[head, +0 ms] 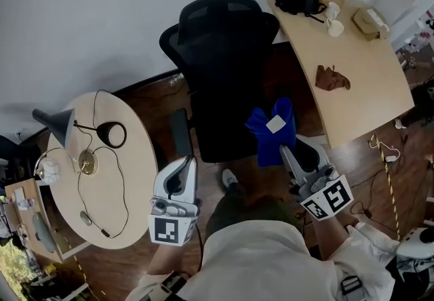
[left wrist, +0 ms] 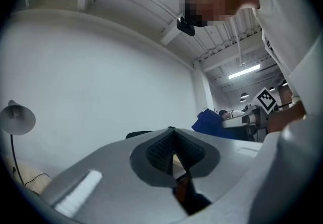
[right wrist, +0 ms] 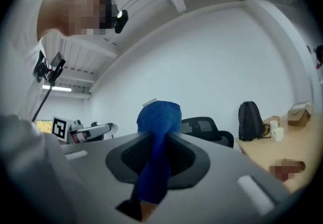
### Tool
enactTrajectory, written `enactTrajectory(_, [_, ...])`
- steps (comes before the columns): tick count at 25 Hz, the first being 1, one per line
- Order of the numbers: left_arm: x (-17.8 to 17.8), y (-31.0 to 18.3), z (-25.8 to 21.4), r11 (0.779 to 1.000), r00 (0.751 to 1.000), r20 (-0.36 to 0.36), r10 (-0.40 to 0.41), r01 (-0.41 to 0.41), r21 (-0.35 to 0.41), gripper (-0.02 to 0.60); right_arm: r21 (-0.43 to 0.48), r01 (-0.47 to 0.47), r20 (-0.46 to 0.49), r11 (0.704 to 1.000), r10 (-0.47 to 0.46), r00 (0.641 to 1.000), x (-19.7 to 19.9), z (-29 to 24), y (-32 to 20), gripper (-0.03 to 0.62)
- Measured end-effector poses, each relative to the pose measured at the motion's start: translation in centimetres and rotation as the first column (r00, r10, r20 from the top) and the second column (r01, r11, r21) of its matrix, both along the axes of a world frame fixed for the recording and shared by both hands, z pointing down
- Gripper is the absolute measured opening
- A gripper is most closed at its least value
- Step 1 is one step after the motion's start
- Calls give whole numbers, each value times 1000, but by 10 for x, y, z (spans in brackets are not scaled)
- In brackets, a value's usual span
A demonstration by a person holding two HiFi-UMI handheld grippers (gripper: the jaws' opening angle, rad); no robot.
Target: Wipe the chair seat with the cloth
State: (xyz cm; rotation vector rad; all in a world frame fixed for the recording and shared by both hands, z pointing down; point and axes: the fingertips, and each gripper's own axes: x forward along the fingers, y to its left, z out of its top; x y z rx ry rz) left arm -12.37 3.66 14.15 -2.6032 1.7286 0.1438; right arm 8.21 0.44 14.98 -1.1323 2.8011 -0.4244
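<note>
right claw (head: 287, 152) pinches blue cloth (head: 266, 142) near chair seat (head: 215, 131); left claw (head: 182, 165) closed, empty.

Left gripper (head: 184, 163) and right gripper (head: 283, 150) grey, shirt (head: 271, 259) white

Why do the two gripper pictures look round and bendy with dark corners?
Left gripper view: the wide-angle lens bends the white wall and blacks out the corners. Right gripper view: same bulge, with the blue cloth in the right gripper looming large. Head view: no dark corners, even light.
</note>
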Motion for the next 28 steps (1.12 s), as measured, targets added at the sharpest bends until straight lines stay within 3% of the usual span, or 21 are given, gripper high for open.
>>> enactTrajectory(2, [-12,-34,29,1000,1000,-10,-16,16,-10,123,16,9,-50,1000,-8,999,-17,37,-36,78])
enactTrajectory(5, [-24,-70,98,1000,1000,-18,-12,12,-5,123,-31,19,-66,999,-21,998,-40,131,-84,78])
enactTrajectory(9, [-62,-47,232,996,996,-44,-79,77,-32,123,-170,55,-123,984,-76,990,-95,347,-90,78])
enactTrajectory(12, [-88,-20,320,990,988,-68,-136,132,-58,123,-332,73,-145,941,-127,981,-151,546,-93,78])
enactTrajectory(14, [-90,-18,357,988,987,-64,-148,145,-54,123,-440,79,-144,895,-157,977,-190,663,-113,77])
enactTrajectory(17, [-93,-11,393,986,984,-63,-164,161,-52,123,-566,42,-240,823,-213,947,-245,787,-133,75])
enactTrajectory(20, [-89,-11,407,980,981,-50,-188,184,-74,123,-647,18,-325,762,-298,898,-287,838,-149,75])
enactTrajectory(23, [-80,-15,414,978,979,-49,-196,191,-84,124,-684,-6,-369,730,-338,866,-307,841,-175,75])
enactTrajectory(28, [-86,-16,411,979,979,-47,-198,195,-61,123,-674,-54,-404,737,-306,862,-290,842,-195,72])
